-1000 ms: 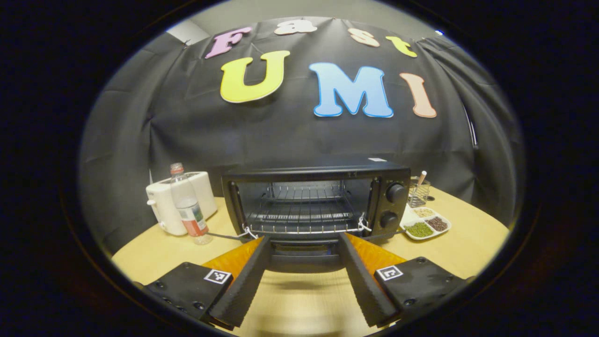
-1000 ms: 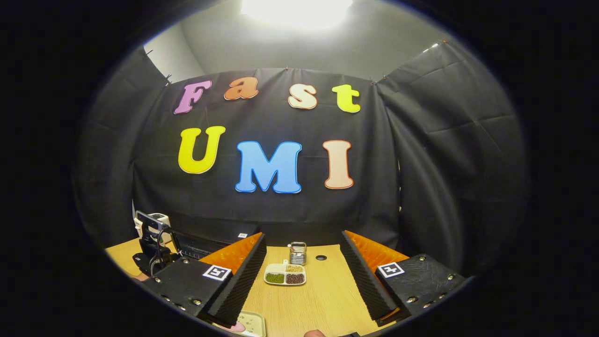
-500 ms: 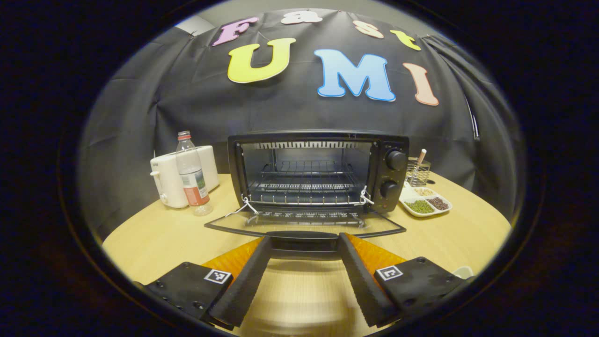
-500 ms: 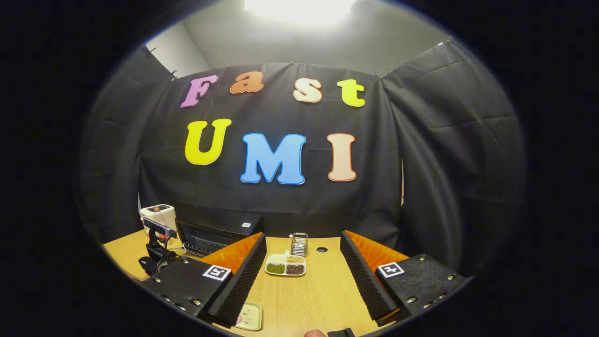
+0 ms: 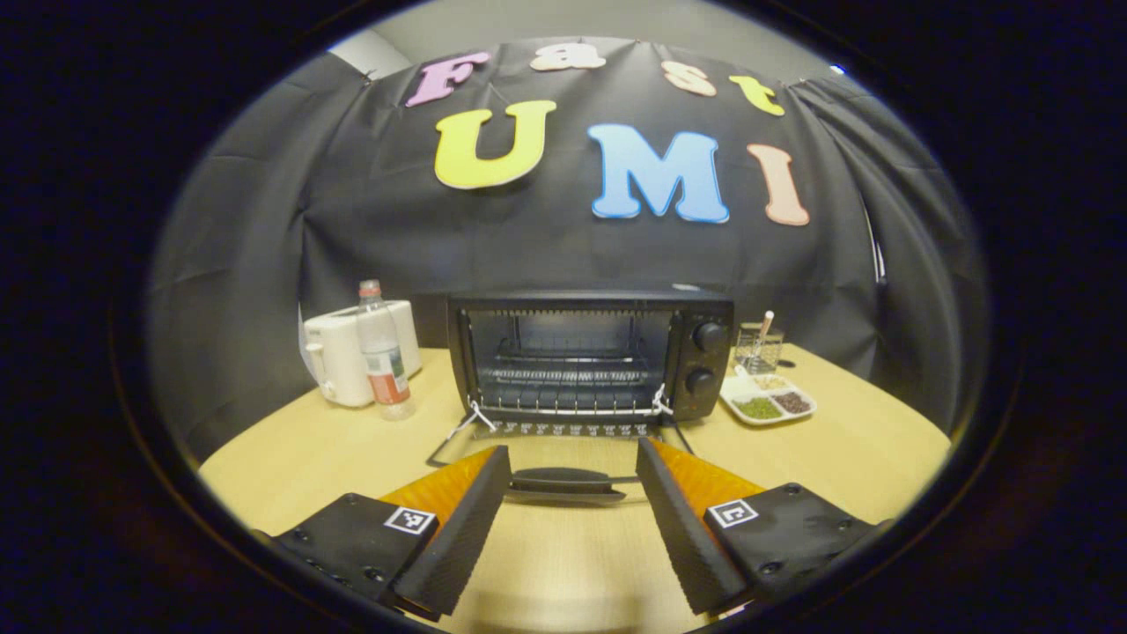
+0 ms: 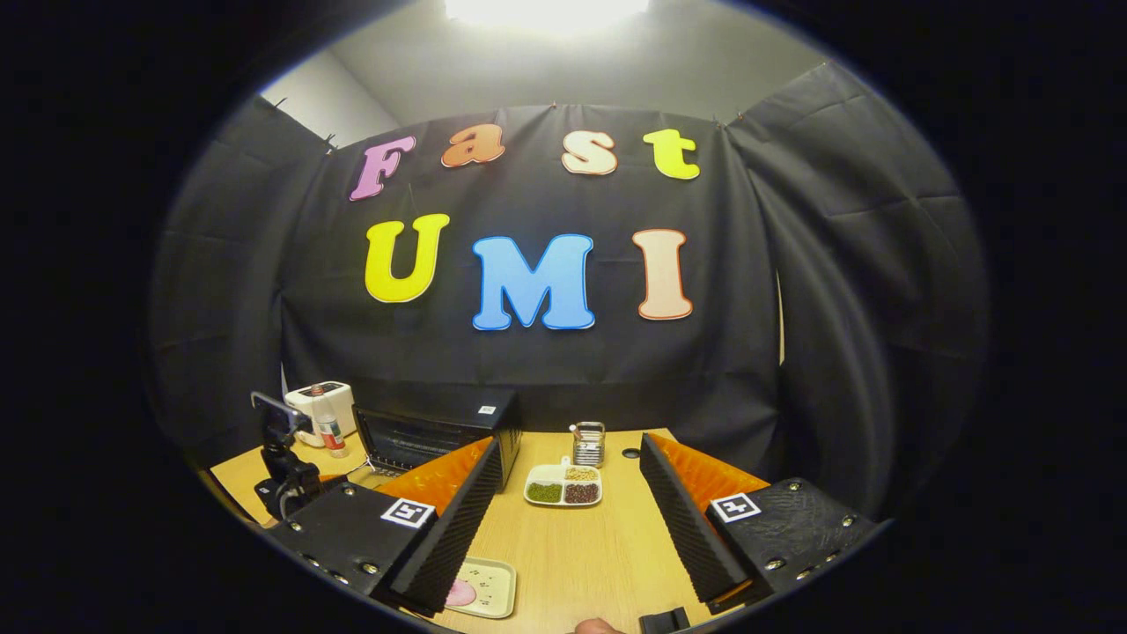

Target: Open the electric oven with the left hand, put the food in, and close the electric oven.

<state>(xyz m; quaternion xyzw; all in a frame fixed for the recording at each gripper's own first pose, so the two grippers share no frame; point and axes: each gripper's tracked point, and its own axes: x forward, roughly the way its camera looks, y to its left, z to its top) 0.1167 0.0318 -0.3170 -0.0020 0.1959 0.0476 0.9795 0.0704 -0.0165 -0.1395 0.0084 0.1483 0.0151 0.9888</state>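
Observation:
The black electric oven [image 5: 590, 352] stands at the middle of the table, its glass door folded down flat and the wire rack bare inside. The door handle [image 5: 563, 482] lies between the tips of my left gripper [image 5: 572, 451], which is open and does not press on it. My right gripper [image 6: 570, 449] hangs open over the table with nothing between its fingers. A small pale tray with pink food [image 6: 480, 588] lies on the table just below its left finger. In the right gripper view the oven [image 6: 431, 431] is at the far left, with the other gripper [image 6: 282, 458] in front of it.
A white toaster [image 5: 352, 352] and a plastic bottle [image 5: 385, 357] stand left of the oven. A divided dish of beans [image 5: 768, 403] and a wire holder [image 5: 757, 348] sit to its right. The wooden table [image 5: 863, 440] ends at the black cloth wall.
The oven door has swung down from part-open to flat. My left gripper has drawn back from the oven. The right gripper has shifted, and more of the food tray shows.

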